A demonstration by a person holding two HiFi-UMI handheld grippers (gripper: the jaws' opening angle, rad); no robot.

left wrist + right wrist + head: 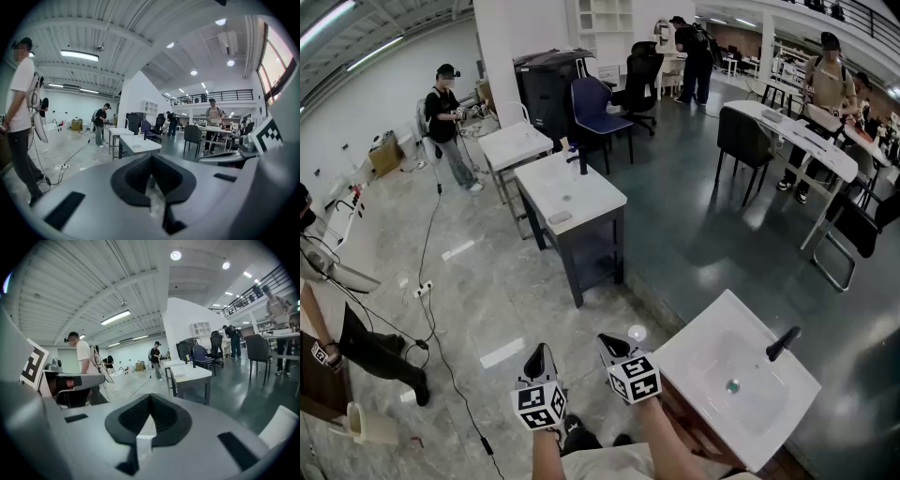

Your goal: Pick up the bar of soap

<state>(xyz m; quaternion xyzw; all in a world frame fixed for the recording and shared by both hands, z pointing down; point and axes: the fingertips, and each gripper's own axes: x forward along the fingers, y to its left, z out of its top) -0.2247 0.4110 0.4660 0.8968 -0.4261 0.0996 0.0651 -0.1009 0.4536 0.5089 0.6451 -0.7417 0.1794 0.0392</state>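
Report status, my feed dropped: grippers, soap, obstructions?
Left hand-held gripper shut, empty; right hand-held gripper same. Small pale grey bar, likely soap, on white sink table ahead, unreached. Path open.

- Left gripper (538, 356), left of the white sink (712, 328): pointed grey jaws edged in black, and a cube (541, 405) of black-and-white square markers.
- Right gripper (611, 345), nearer the sink: the same build, with its own marker cube (635, 378).
- Seen close, smooth grey shells carry textured black pads (133, 176) and black rectangular slots (63, 210).
- Pale garment (609, 464) and dark shoes (575, 436), lower left of the sink.
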